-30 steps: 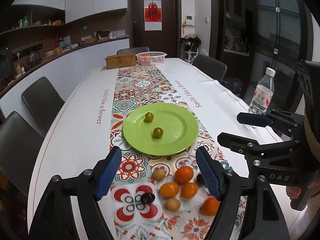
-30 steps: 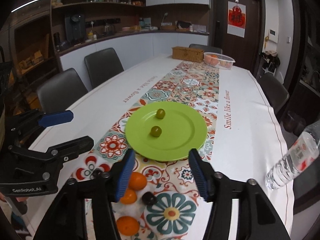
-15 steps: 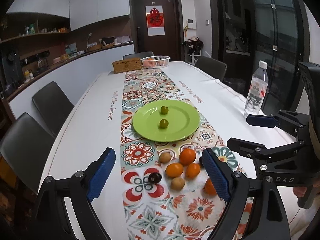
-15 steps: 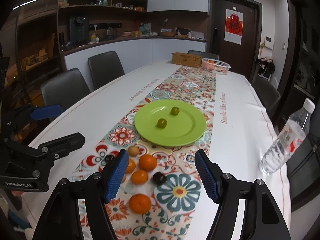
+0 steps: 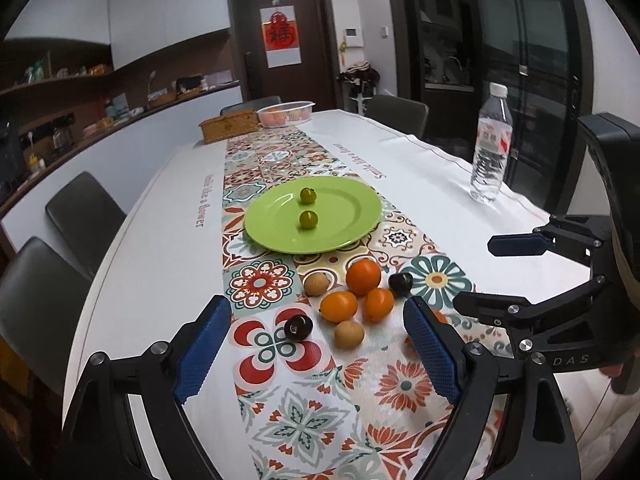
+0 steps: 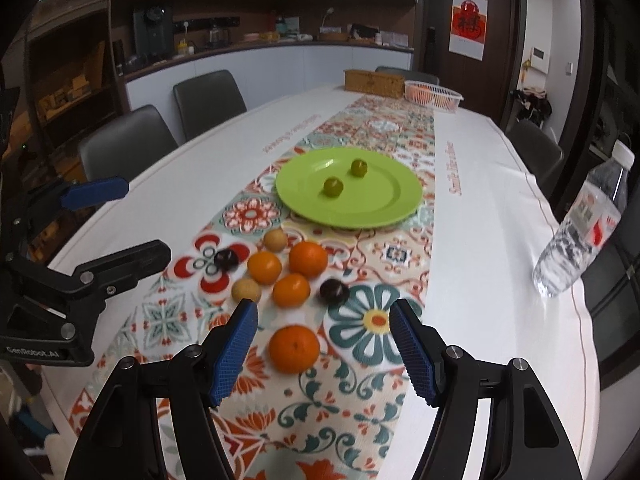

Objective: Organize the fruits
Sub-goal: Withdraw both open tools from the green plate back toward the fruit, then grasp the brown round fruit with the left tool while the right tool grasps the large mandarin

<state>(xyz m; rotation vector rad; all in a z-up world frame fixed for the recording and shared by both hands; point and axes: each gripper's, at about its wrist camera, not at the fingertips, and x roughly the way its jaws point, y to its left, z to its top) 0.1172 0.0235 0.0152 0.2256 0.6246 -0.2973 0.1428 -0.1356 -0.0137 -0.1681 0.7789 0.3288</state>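
Hovering, my right gripper [image 6: 323, 350] gaped wide, empty; lone orange [image 6: 294, 348] lay dead ahead between pads, short of green plate [image 6: 396, 204]. My left gripper [image 5: 316, 354] equally wide, empty, farther off.

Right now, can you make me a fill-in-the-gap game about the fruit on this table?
1. The green plate holds ____ small green fruits.
2. The orange nearest the right gripper lies on the ____, not on the plate.
3. The water bottle stands ____.
4. Both grippers' jaws are ____, like the left gripper.

Missing words: two; table runner; upright; open
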